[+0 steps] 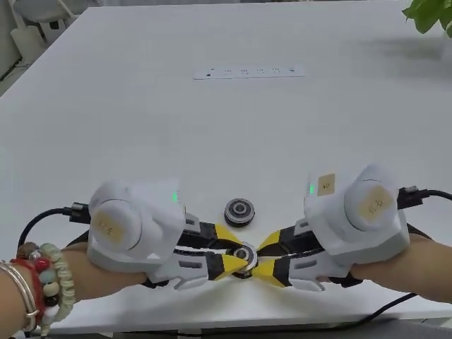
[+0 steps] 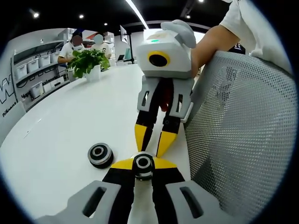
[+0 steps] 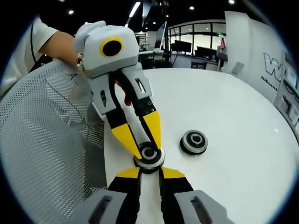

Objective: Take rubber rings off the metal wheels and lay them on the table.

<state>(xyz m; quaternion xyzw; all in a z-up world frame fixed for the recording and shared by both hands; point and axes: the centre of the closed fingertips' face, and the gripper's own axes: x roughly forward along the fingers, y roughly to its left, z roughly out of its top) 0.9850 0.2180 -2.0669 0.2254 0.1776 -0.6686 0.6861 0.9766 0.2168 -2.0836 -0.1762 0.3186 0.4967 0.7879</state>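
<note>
A small metal wheel with a black rubber ring (image 1: 244, 255) is held just above the white table's (image 1: 233, 134) near edge, with both grippers on it from opposite sides. My left gripper (image 1: 232, 253) has its yellow tips closed on the wheel (image 2: 143, 166). My right gripper (image 1: 260, 256) pinches the wheel's facing rim (image 3: 149, 155), and its jaws stand nearly together. The right gripper (image 2: 150, 150) points down at me in the left gripper view. In the right gripper view the left gripper (image 3: 148, 148) does the same. A second ringed wheel (image 1: 239, 212) (image 2: 100, 155) (image 3: 194, 142) lies flat on the table just beyond.
A white socket strip (image 1: 248, 72) lies further back on the table. A potted plant (image 1: 431, 14) (image 2: 86, 60) stands at the far right corner. A grey mesh chair back (image 2: 243, 130) (image 3: 42, 130) is close behind the table's near edge. People stand at shelves in the background.
</note>
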